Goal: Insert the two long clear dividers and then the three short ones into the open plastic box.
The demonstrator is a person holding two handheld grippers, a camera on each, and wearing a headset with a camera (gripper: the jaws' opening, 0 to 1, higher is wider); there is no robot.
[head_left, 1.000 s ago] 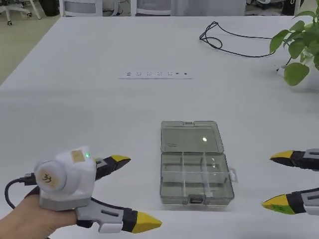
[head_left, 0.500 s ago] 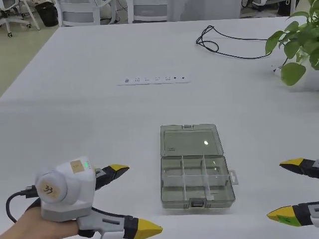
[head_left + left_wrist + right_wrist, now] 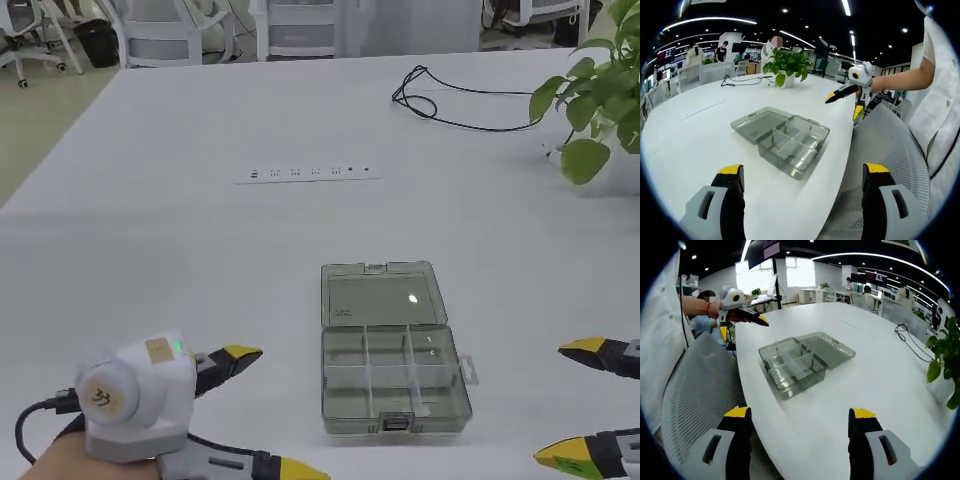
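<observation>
Presently, item one: plastic box (image 3: 395, 425), open on the table (image 3: 200, 250), near its front edge and between the two grippers. The lid (image 3: 383, 297) is laid flat behind the tray. Contents: clear dividers (image 3: 366, 350) standing upright in the tray, crossing to make two rows of three compartments. How many separate pieces form the grid cannot be told.

Item two: left gripper (image 3: 272, 410), jaws spread wide with nothing between them, well apart from the box on its left side.

Item three: right gripper (image 3: 570, 400), jaws likewise apart and empty, well apart from the box on its right side.

Change over the last second: the whole head view has slid, so the headset has tipped. The box keeps its place on the table and its grid looks the same. Both grippers sit a little farther back from the box than before, neither touching it.

Judgement: insertion appears complete or nearly so, and the drawing back reads as a finish rather than a reach for another piece. Whether every divider is seated fully in its slots is too small to tell.

Other: power strip (image 3: 308, 174), cable (image 3: 450, 100) and potted plant (image 3: 595, 100), all on the far part of the table.
</observation>
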